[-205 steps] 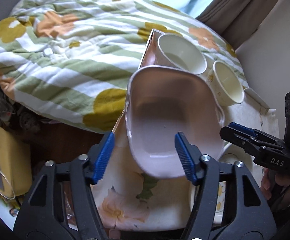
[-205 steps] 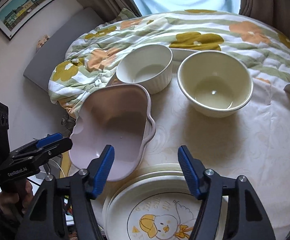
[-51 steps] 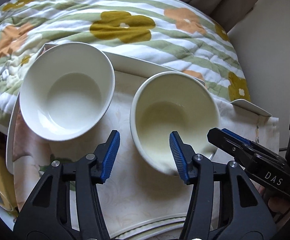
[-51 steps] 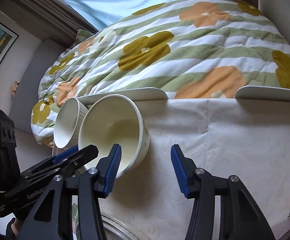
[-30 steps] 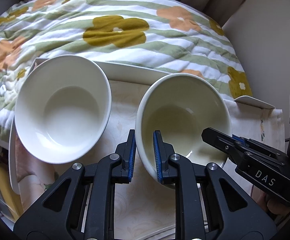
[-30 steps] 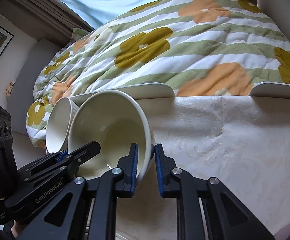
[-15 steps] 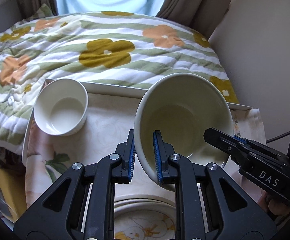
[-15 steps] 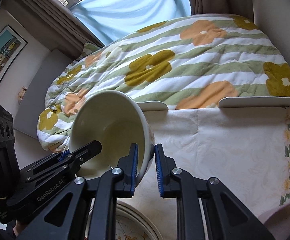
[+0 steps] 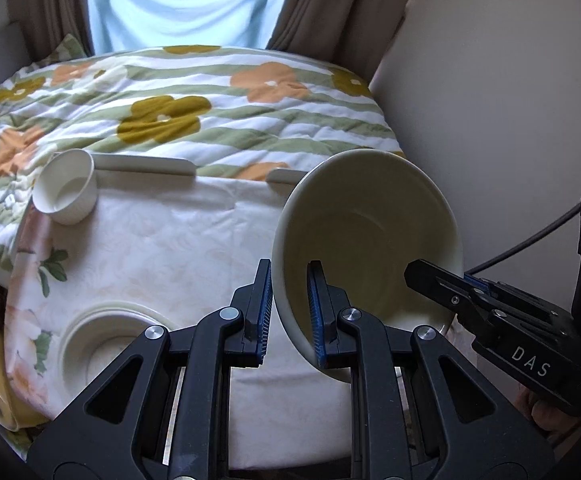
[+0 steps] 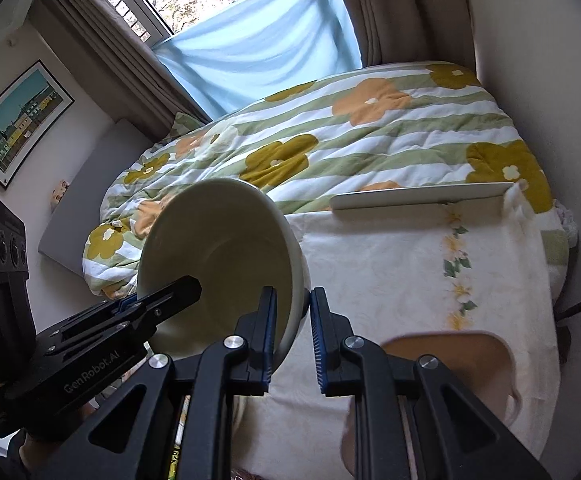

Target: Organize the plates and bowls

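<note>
Where both tools meet, the cream bowl [image 9: 366, 240] hangs tilted above the table [image 9: 162, 248], clear of its cloth: the left tool [image 9: 288, 312] pinches the bowl's near-left rim between nearly closed jaws, the right tool [image 10: 292, 334] the opposite rim likewise. Beneath the left tool a stack of plates [image 9: 98, 344] lies near the table's front-left edge, with bare cloth beyond it. At the far-left corner stands a small white ribbed bowl [image 9: 66, 192], seen only from the left wrist. Only the right wrist shows a pink dish [image 10: 470, 364], a framed picture [image 10: 18, 120] and the window. Beyond lies the bed's floral quilt [image 9: 194, 120].
</note>
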`<state>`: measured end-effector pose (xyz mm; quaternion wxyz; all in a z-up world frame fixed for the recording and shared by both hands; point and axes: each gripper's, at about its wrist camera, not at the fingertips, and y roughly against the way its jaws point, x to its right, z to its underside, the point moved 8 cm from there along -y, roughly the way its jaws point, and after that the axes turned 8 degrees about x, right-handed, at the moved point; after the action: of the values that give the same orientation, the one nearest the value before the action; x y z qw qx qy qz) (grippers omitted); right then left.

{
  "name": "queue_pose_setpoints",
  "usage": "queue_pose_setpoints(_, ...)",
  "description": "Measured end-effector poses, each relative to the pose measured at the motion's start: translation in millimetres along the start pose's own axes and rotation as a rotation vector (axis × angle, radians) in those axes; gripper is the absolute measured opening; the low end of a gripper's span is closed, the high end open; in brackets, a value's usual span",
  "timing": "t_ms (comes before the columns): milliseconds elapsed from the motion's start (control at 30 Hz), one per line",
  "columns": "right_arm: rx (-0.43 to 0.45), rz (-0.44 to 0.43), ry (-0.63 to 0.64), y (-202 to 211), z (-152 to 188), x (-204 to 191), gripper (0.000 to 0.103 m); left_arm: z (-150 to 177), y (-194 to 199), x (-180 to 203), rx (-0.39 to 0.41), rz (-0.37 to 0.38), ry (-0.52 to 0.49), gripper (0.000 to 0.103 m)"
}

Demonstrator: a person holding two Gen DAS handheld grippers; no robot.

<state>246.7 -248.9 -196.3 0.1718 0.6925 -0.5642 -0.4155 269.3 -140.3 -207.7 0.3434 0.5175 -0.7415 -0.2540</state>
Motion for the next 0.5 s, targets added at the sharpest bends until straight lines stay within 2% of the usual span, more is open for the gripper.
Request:
queue_pose_setpoints(233, -0.011, 0.07, -0.061, 37, 27, 59, 0.016, 43, -16, 58, -0.097, 0.07, -0.061, 0.015)
queue_pose_setpoints(500, -0.049, 0.158, -0.179, 40, 66, 104, 0.016, 82, -51, 91, -0.24, 0.123, -0.182, 0.015)
